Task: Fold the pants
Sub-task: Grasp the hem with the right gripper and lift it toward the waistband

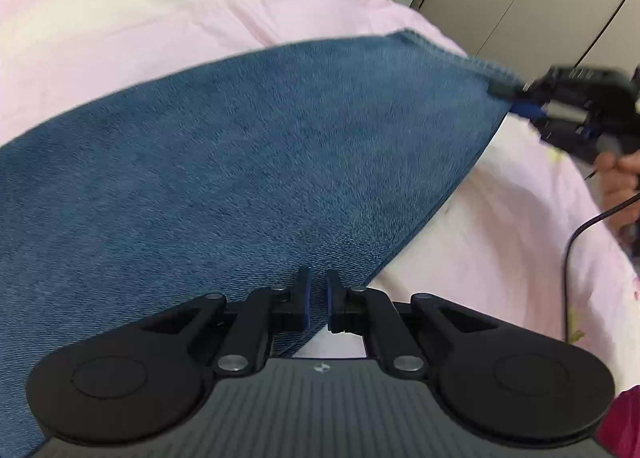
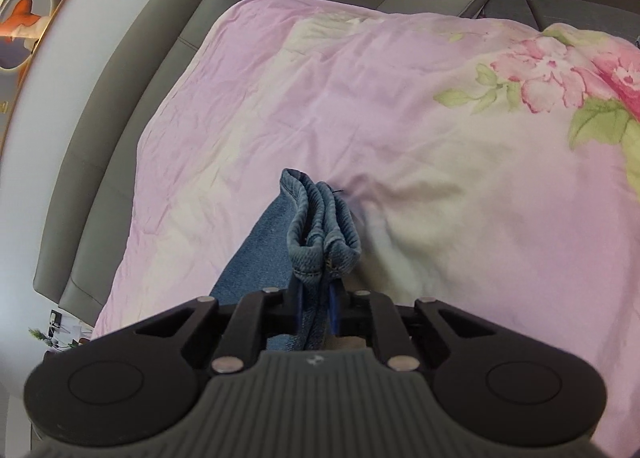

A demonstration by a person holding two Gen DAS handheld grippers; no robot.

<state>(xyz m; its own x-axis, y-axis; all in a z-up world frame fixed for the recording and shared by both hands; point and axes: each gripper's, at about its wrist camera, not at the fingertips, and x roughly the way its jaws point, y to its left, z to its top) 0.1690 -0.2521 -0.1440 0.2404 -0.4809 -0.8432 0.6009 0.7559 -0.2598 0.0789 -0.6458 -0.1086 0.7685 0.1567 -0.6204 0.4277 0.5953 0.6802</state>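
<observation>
Left wrist view: left gripper (image 1: 318,300) pinches the rough blue denim pants (image 1: 240,161). Right gripper (image 2: 316,308) squeezes their thick bunched hem (image 2: 322,225) over the soft pink bed (image 2: 400,105).

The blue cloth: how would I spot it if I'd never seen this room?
Find the bed with the pink flowered cover. Across it stretch the denim pants, pinched by the left tongs and right tongs. They are the only blue, coarse fabric there.
</observation>
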